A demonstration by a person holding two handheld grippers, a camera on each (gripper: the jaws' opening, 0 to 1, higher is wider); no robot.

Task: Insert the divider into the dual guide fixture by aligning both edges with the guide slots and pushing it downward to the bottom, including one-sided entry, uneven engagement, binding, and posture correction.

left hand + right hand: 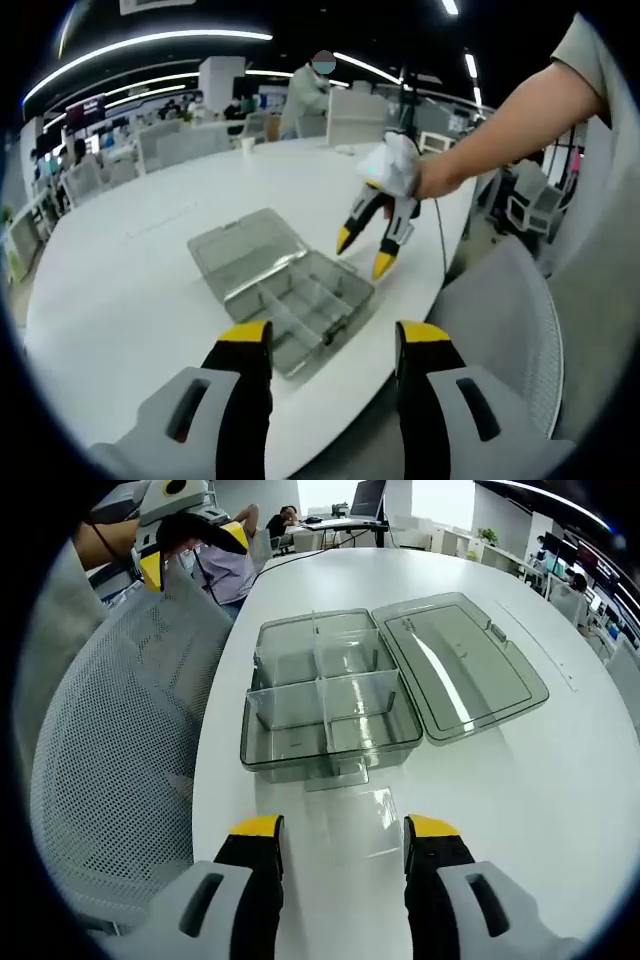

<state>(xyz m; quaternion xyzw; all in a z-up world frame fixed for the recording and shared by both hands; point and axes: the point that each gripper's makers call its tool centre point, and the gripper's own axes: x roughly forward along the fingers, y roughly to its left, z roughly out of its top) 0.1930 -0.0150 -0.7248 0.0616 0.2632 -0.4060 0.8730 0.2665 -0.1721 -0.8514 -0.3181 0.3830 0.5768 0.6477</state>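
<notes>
A clear plastic compartment box (300,742) stands on the white table with its lid (460,665) folded open to the right. Clear dividers (322,685) stand inside it and split it into several cells. A clear flat piece (375,818), seemingly a loose divider, lies on the table just in front of the box, between my right gripper's jaws. My right gripper (343,830) is open and empty, hovering short of the box. My left gripper (333,340) is open and empty too, above the table edge near the box (290,290). The right gripper (364,252) also hangs open above the box.
A white mesh chair (110,750) stands against the table's edge beside the box. The left gripper (185,535), held in a hand, is raised over that chair. More chairs and a person (310,85) are beyond the far side of the table (130,290).
</notes>
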